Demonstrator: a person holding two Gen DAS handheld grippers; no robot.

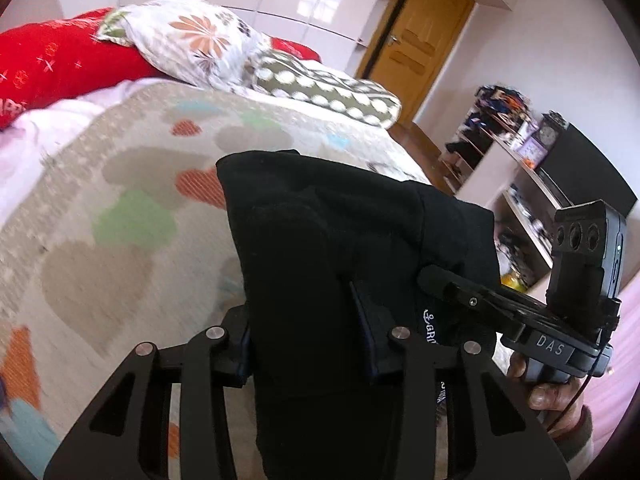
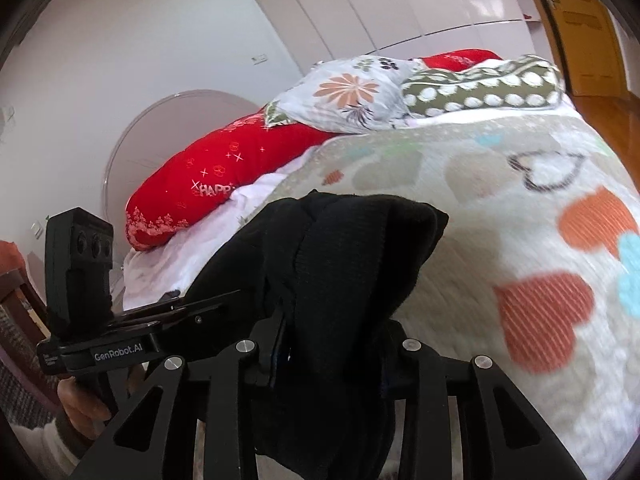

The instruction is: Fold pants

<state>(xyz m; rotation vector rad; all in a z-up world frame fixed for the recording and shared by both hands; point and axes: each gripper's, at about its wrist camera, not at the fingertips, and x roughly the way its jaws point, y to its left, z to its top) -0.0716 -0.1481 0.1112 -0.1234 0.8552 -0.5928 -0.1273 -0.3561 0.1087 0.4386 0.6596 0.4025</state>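
The black pants [image 1: 320, 248] hang bunched between both grippers, held up above the bed. My left gripper [image 1: 308, 340] is shut on the pants, with cloth draped over and between its fingers. My right gripper [image 2: 332, 356] is shut on another part of the same pants [image 2: 344, 264], which cover its fingertips. The right gripper [image 1: 440, 284] also shows in the left wrist view, gripping the cloth at the right. The left gripper [image 2: 192, 312] shows at the left of the right wrist view.
A bed with a heart-patterned blanket [image 1: 132, 208] lies below. A red pillow [image 2: 208, 184], a floral pillow [image 1: 192, 40] and a dotted pillow [image 1: 328, 92] lie at its head. A wooden door [image 1: 420, 40] and cluttered shelves [image 1: 520, 184] stand to the right.
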